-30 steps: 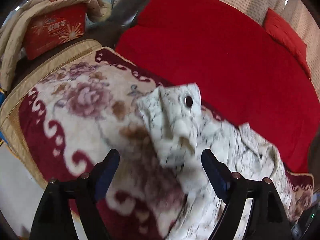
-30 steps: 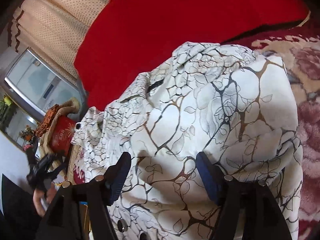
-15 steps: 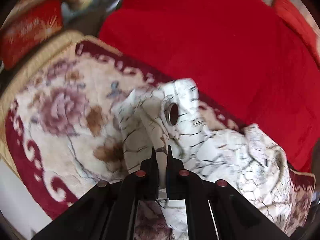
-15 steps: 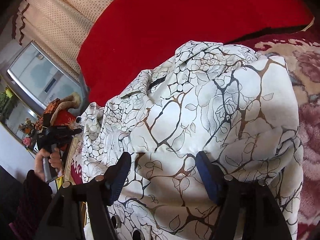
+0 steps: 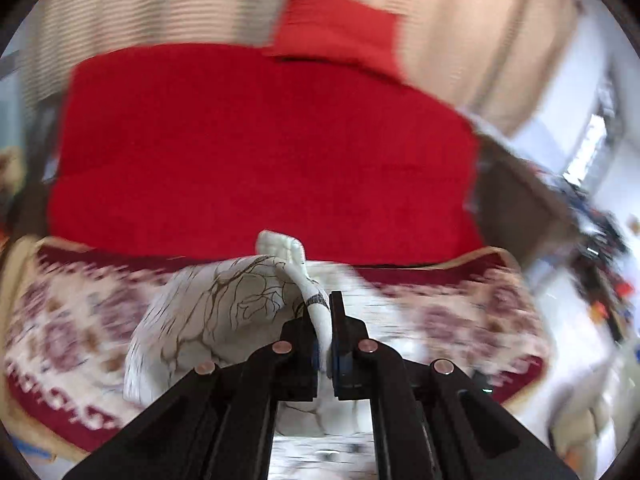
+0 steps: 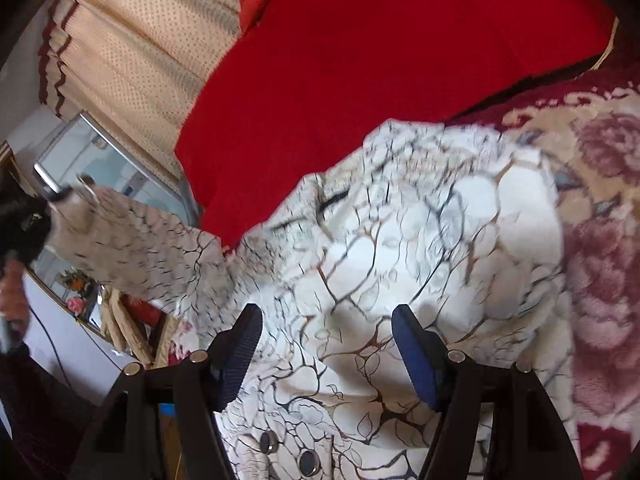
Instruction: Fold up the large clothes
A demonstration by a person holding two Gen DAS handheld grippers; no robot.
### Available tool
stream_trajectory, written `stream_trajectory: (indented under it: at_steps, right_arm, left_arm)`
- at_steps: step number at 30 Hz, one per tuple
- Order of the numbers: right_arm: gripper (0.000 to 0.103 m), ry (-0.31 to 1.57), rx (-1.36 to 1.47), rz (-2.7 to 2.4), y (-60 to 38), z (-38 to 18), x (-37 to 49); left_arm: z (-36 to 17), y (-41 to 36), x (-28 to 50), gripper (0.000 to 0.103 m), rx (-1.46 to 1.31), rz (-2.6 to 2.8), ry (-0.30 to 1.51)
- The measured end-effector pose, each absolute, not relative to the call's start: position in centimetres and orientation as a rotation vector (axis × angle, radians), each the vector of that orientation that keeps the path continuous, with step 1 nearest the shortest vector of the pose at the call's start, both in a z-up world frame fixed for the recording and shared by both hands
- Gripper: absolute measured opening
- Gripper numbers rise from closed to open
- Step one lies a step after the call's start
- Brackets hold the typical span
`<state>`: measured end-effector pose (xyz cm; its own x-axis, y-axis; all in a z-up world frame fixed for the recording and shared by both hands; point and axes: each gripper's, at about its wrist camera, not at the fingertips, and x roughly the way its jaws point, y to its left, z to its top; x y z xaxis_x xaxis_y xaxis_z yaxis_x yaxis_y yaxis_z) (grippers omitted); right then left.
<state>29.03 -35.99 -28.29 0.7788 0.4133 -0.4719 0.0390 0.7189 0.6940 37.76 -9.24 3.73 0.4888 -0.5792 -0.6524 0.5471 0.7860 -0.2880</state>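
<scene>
while clamped on a twisted fold of the white shirt (image 5: 256, 300), left gripper (image 5: 325, 316) holds that fold above the floral blanket (image 5: 60, 320). rest of shirt spread on the blanket, in front of the red cover (image 5: 260, 152). right gripper (image 6: 326, 344) released, jaws wide, over the shirt body (image 6: 420, 248), nothing pinched. seen from the right wrist: shirt corner raised at far left by the left gripper (image 6: 24, 220), hand (image 6: 12, 296) below it. shirt snaps (image 6: 308, 462) near lower edge.
</scene>
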Motion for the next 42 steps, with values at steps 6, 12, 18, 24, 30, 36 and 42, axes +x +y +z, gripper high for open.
stream_trajectory:
  at_steps: [6, 12, 18, 24, 30, 36, 42]
  right_arm:
    - [0.073, 0.576, 0.785, 0.173, -39.1, -26.2, 26.4]
    - [0.081, 0.550, 0.866, 0.056, -43.9, -26.4, 23.9]
    - [0.081, 0.491, 1.015, 0.013, -47.6, -27.4, 22.2]
    - [0.081, 0.510, 0.913, 0.063, -45.5, -25.9, 22.8]
    - [0.081, 0.650, 0.676, -0.083, -43.1, -26.3, 24.8]
    - [0.081, 0.789, 0.735, -0.094, -43.7, -29.5, 26.0]
    - [0.044, 0.824, 0.743, -0.062, -42.6, -29.8, 26.2]
  left_arm:
    - [6.0, -17.4, 33.4, 0.068, 0.063, -0.923, 0.805]
    - [3.2, -17.4, 32.6, 0.071, 0.169, -0.836, 0.757]
    - [-5.7, -12.3, 37.4, 0.071, 0.184, -0.543, 0.873]
    - [-16.5, -7.8, 40.9, 0.071, 0.161, -0.313, 0.989]
    - [-23.5, -6.7, 42.9, 0.071, 0.233, -0.144, 1.049]
    - [-26.9, -4.8, 44.8, 0.024, 0.153, -0.138, 1.109]
    - [-25.0, -3.5, 45.9, 0.024, 0.088, -0.183, 1.074]
